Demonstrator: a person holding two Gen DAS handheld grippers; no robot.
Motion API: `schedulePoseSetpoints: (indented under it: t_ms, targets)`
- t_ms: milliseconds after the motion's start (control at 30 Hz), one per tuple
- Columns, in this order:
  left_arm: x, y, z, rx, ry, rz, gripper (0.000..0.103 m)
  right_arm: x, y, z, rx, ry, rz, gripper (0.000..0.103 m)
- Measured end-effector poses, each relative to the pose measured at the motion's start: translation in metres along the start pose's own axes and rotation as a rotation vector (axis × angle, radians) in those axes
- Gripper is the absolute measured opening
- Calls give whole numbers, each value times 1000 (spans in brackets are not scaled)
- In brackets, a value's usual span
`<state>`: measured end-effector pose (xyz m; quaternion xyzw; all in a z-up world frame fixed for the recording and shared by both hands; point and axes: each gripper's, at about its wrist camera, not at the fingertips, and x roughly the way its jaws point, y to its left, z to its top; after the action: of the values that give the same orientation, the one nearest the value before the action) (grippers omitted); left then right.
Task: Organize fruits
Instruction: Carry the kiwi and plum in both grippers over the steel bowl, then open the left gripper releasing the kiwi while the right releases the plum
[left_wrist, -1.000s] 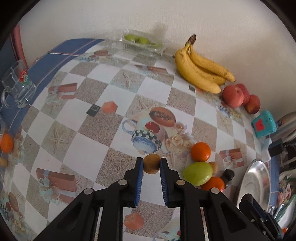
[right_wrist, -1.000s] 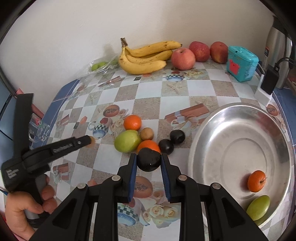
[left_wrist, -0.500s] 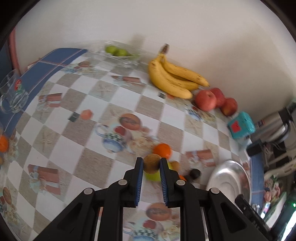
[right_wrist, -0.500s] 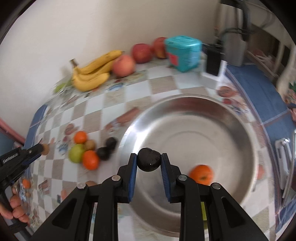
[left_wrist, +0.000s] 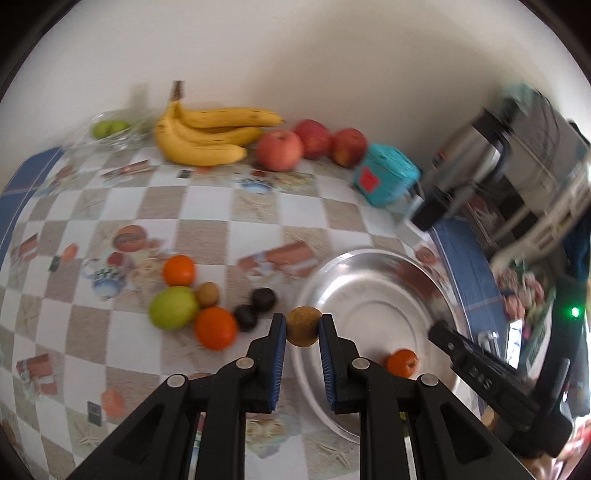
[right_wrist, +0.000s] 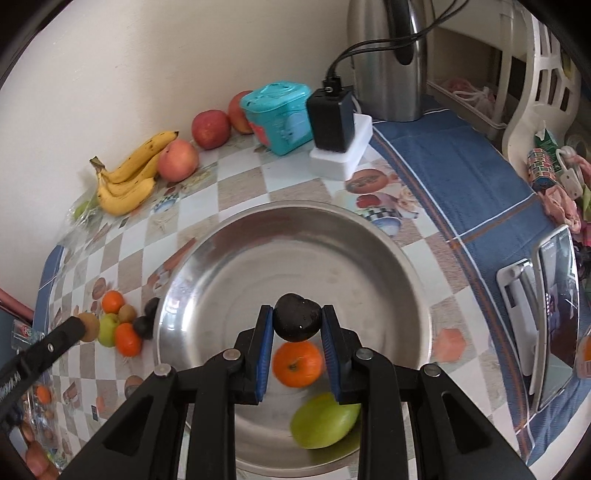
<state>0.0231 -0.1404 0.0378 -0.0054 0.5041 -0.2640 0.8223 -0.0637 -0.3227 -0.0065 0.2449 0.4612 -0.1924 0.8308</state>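
Left gripper (left_wrist: 303, 326) clamps a kiwi (left_wrist: 303, 326) at the bowl's (left_wrist: 373, 266) 9 o'clock rim. Right gripper (right_wrist: 297, 322) clamps a dark fruit (right_wrist: 297, 322) above the bowl's orange (right_wrist: 297, 363)

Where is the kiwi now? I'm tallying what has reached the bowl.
The kiwi is gripped in the left gripper, at the metal bowl's left rim, right of two dark fruits on the table; not yet dropped.

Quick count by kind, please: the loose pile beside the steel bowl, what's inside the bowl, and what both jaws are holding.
Oranges: 3
Green fruits: 2
Kiwis: 2
Dark fruits: 3
Total: 10
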Motion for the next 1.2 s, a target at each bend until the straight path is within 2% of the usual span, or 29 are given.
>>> schedulePoseSetpoints:
  t_ms: [267,533,800,933,1200]
  targets:
    - [23,-26,-15,116,58,2,20,13,-9,-4,18,29,-20,27]
    - [39,-30,-24,136,111,6,20,25,-18,-11,46,72,-49,27]
    - [44,-34,-28,150,143,9,20,25,-20,-11,56,78,-66,27]
    - [45,-35,-28,157,151,9,20,24,-18,-10,54,73,-64,37]
    - [45,-33,-27,153,154,14,30,14,-14,-6,44,41,-64,39]
